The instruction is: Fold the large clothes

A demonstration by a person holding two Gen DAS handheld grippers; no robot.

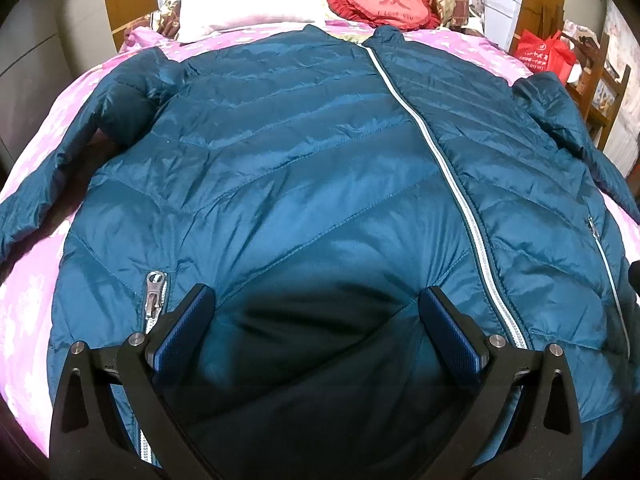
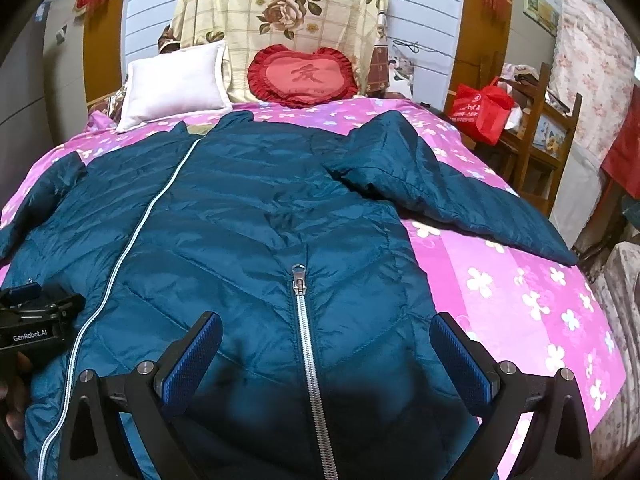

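We have the teal quilted down jacket point(image 1: 304, 168) spread front-up on the pink flower-print bedspread point(image 2: 520, 280), collar toward the headboard and hem toward us, its pale front zip closed. Both tools hang over the hem end with nothing between their fingers: the left gripper point(image 1: 318, 322) has its blue pads spread wide over the panel beside one pocket zip, and the right gripper point(image 2: 326, 350) stands just as wide astride the other silver pocket zip point(image 2: 300, 280).

No fold has been started, we judge. A sound first move would be to bring a sleeve across the chest, pinching only the cuff or outer seam so the slippery shell does not bunch, then laying it flat before letting go.

The right sleeve point(image 2: 460, 200) lies angled out with open bedspread beside it. The left sleeve point(image 1: 44, 196) runs close to the bed's edge, though fisheye distortion makes it hard to say how close.
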